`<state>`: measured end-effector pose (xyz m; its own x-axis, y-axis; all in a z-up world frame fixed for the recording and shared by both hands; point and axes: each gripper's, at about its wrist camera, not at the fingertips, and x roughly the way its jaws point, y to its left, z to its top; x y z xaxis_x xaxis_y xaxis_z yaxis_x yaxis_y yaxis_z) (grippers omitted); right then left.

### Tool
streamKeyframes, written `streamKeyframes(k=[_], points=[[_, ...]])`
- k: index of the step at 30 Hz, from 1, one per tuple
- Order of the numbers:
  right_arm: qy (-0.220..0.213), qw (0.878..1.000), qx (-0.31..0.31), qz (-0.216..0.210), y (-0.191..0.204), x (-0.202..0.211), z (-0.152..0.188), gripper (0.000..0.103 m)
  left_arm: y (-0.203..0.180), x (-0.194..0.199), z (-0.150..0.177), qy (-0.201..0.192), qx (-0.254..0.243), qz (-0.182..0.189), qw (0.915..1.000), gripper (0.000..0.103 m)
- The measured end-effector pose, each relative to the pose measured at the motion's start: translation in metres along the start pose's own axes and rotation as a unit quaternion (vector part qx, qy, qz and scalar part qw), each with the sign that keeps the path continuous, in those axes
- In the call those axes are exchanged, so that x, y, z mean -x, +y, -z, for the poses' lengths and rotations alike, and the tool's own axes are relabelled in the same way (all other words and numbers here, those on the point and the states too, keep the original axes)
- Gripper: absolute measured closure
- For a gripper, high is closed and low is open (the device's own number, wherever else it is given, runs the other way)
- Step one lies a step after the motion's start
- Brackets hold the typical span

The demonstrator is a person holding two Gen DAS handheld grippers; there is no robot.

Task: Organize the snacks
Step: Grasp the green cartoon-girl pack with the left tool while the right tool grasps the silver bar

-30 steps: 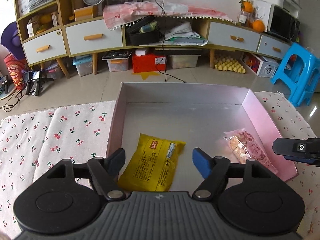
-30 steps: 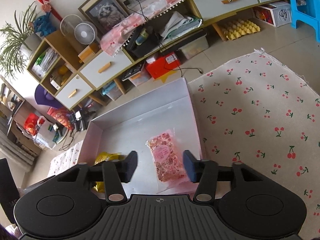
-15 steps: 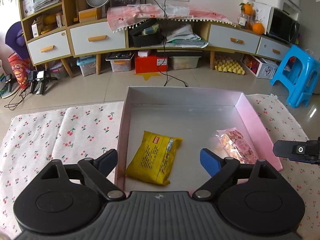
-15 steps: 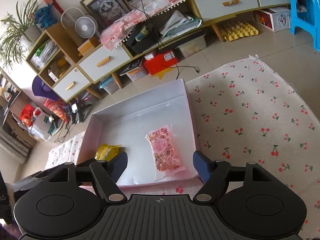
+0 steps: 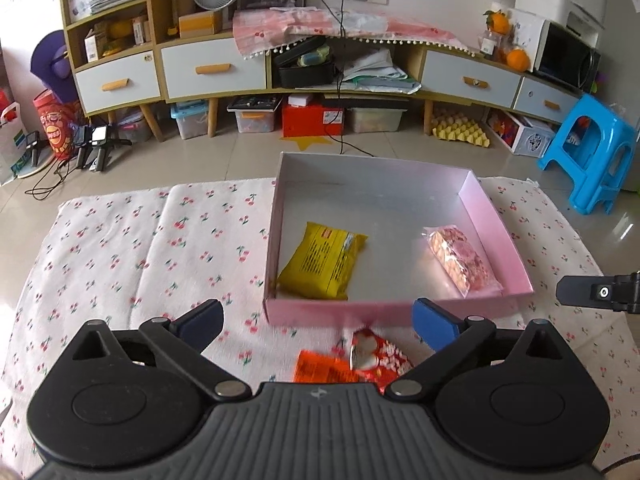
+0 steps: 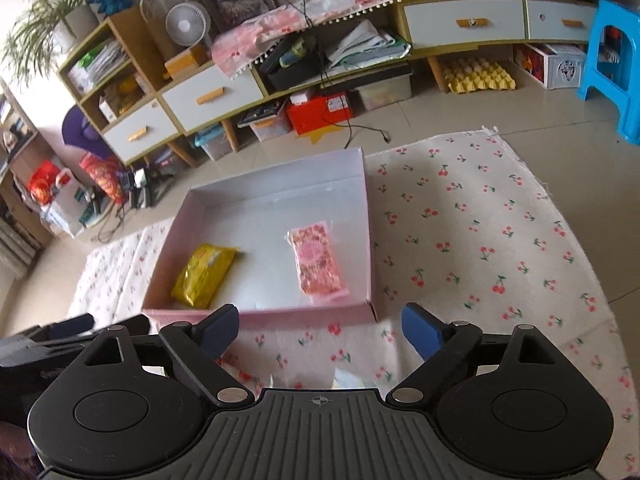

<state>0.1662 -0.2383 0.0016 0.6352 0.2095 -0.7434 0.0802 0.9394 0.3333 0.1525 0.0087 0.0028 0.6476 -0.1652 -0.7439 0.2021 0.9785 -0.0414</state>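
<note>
My main worry is the pair of packets still lying outside the pink box (image 5: 400, 314): an orange packet (image 5: 320, 368) with a red-and-white packet (image 5: 376, 354) overlapping it on the cherry-print cloth (image 5: 120, 248). My left gripper (image 5: 316, 320) hangs spread wide with nothing between its fingers, and if I come down on the overlap I could pinch both packets at once, or catch only a slippery film edge and drop it on the way to the box. The near wall of the box stands just beyond them, so a low carry could knock the packet against that rim or shove the box along the cloth, which may also bunch up under a scraping fingertip.

These two packets lie close below my left gripper, between its fingers and slightly toward the right one, partly hidden by the gripper body. My right gripper (image 6: 320, 328) is also wide open and empty, hovering over the cloth just short of the box's near wall; something pale peeks out under its body, too hidden to identify. Inside the box, the yellow packet (image 5: 322, 266) rests near the left wall and the pink packet (image 5: 460, 260) near the right, well apart.
</note>
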Motion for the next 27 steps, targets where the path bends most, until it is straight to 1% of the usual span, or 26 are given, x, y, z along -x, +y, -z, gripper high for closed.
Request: streamKeyframes(k=[4, 7, 10, 15, 23, 27], points=[[0.016, 1.000, 0.007, 0.013, -0.001, 0.006, 0.007, 0.012, 0.003, 0.009, 0.008, 0.009, 0.001, -0.002, 1.0000, 0.001], [0.029, 0.999, 0.004, 0.020, -0.003, 0.009, 0.012, 0.012, 0.005, 0.014, 0.016, 0.022, 0.000, -0.020, 0.9996, 0.001], [0.039, 0.999, 0.006, 0.028, -0.005, 0.013, 0.018, 0.009, 0.011, 0.016, 0.025, 0.035, 0.007, -0.024, 0.9991, 0.001], [0.059, 0.998, 0.001, 0.032, -0.008, 0.015, 0.027, 0.008, 0.017, 0.019, 0.041, 0.041, 0.005, -0.004, 0.9991, 0.001], [0.104, 0.994, -0.006, 0.014, -0.001, 0.009, 0.045, 0.008, 0.013, 0.024, 0.066, 0.065, -0.045, 0.029, 0.9965, 0.001], [0.121, 0.993, -0.016, 0.005, 0.007, 0.002, 0.051, 0.008, 0.012, 0.026, 0.075, 0.075, -0.060, 0.043, 0.9945, 0.001]])
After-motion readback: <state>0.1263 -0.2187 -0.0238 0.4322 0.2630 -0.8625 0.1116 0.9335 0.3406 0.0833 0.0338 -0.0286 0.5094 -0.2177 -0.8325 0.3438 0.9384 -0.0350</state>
